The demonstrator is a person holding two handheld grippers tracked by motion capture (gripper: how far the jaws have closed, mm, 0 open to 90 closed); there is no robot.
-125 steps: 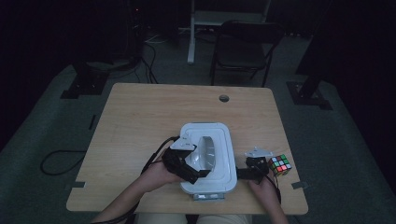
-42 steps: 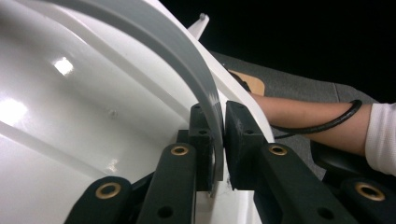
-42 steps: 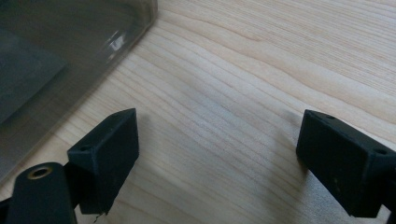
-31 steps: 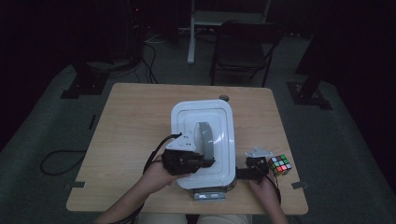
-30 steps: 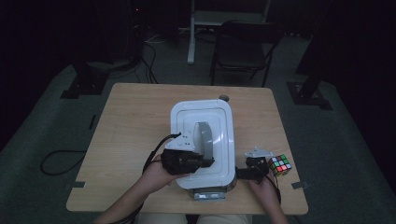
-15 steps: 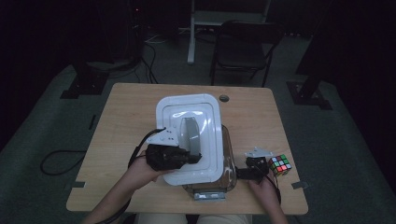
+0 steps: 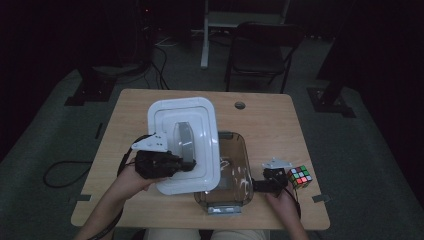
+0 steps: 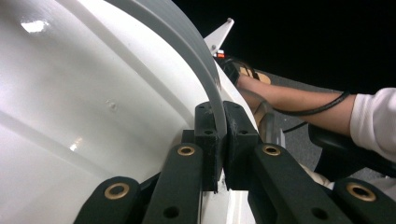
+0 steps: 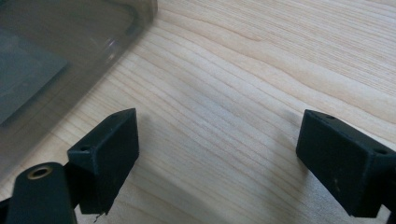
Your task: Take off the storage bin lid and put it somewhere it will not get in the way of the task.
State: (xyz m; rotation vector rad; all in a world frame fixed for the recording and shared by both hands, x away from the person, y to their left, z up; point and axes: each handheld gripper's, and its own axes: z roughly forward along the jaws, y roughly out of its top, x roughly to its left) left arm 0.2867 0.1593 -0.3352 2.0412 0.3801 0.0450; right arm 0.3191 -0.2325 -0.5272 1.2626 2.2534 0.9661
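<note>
One clear bin [image 7: 235, 172] sits at the tabletop's [image 7: 260, 115] near edge; its contents cannot be made out. Beside it, the right gripper [image 9: 217, 158] rests with jaws spread, one colour cube [image 7: 300, 176] just beside it. The left gripper [image 8: 222, 140] pinches the grey handle [image 8: 187, 51] of one white lid [image 7: 182, 142], held off the bin toward the left edge.

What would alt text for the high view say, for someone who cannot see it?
A person at a wooden table lifts a white lid by its grey handle with the left gripper, holding it left of an open clear box. The right gripper rests open on the table beside a colourful puzzle cube. The room is dark.
</note>
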